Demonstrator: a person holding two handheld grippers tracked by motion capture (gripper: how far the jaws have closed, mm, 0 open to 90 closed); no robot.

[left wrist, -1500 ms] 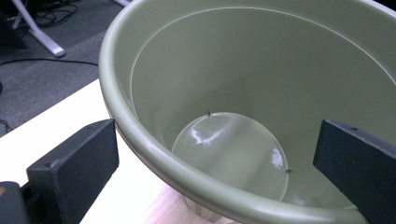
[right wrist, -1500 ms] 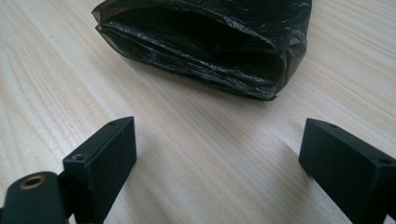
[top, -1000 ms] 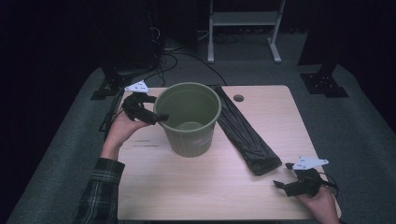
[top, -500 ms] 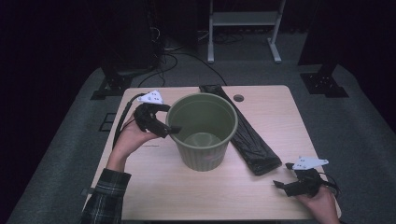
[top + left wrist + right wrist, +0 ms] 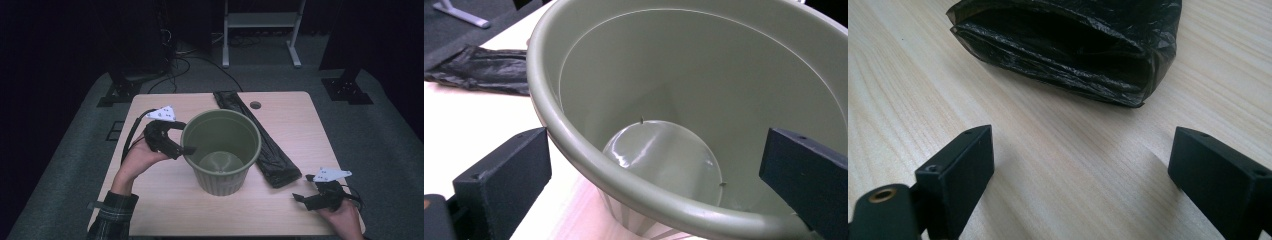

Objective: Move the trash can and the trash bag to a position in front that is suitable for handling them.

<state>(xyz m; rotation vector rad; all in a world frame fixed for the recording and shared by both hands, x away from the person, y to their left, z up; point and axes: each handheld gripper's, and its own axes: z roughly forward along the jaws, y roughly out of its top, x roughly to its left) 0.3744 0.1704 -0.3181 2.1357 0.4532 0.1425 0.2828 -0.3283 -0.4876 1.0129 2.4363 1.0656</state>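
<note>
An olive-green plastic bin [image 5: 220, 177] stands empty and upright in the middle of the wooden table [image 5: 292, 117]. My left gripper [image 5: 188, 137] straddles its left rim: one jaw is outside the wall and the other hangs inside. In the left gripper view the bin [image 5: 704, 75] lies between the jaws of that gripper [image 5: 654, 150], which stand far wider than the thin wall. A folded black plastic bag [image 5: 265, 145] lies flat to the right of the bin. Near the front right corner my right gripper [image 5: 303, 187] rests open, pointing at the bag's near end [image 5: 1063, 45] with bare table between its jaws.
A round cable hole [image 5: 255, 105] sits near the table's far edge. Behind the table are a dark floor, cables and a white stand's legs [image 5: 260, 55]. The bag's far end [image 5: 479, 70] lies beyond the bin's left side in the left gripper view.
My left hand and the bin have moved together to the right and toward the near edge. The bin now stands closer to the black bag. The right gripper has stayed put.
</note>
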